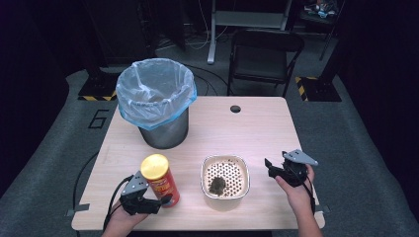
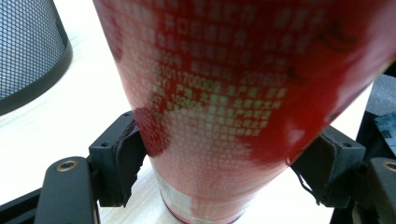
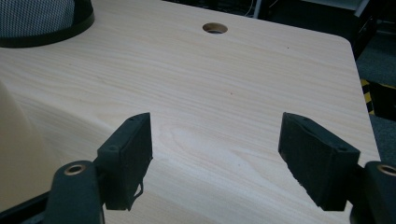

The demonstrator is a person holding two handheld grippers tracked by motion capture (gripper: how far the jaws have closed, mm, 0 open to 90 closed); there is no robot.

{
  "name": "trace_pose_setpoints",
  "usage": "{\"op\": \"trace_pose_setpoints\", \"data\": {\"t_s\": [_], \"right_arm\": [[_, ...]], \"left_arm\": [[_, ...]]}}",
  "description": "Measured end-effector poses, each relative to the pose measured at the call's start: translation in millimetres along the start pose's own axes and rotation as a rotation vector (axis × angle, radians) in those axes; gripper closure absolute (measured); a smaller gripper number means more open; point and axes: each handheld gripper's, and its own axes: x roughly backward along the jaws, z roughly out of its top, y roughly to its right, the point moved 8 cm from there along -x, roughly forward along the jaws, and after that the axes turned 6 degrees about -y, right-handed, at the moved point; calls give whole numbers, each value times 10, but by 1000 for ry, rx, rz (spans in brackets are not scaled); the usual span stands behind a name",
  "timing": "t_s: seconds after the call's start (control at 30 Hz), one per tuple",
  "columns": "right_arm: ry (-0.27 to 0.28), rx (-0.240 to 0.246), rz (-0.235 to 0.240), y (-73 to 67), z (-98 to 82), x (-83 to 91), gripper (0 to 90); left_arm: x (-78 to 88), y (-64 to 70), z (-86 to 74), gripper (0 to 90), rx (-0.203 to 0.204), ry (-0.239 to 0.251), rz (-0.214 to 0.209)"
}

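At lower left of the high view, the left gripper (image 1: 160,201) is clamped on a red can (image 1: 160,179) that stands on the table (image 1: 257,128). At lower right, the right gripper (image 1: 271,167) hangs with jaws apart and bare beside a strainer (image 1: 225,181).

High view: above the near edge, facing forward and down over the table (image 1: 257,123).
Gripper views: low, close; both share the mesh bin (image 3: 42,18).
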Motion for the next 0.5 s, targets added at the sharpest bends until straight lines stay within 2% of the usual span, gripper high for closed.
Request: {"op": "trace_pose_setpoints", "data": {"t_s": [0.33, 0.5], "right_arm": [[-28, 10, -1, 1, -80, -52, 256], [-39, 6, -8, 21, -117, -62, 256]], "left_arm": [[172, -46, 123, 236, 8, 5, 21], [310, -111, 291, 236, 30, -9, 10]]}}
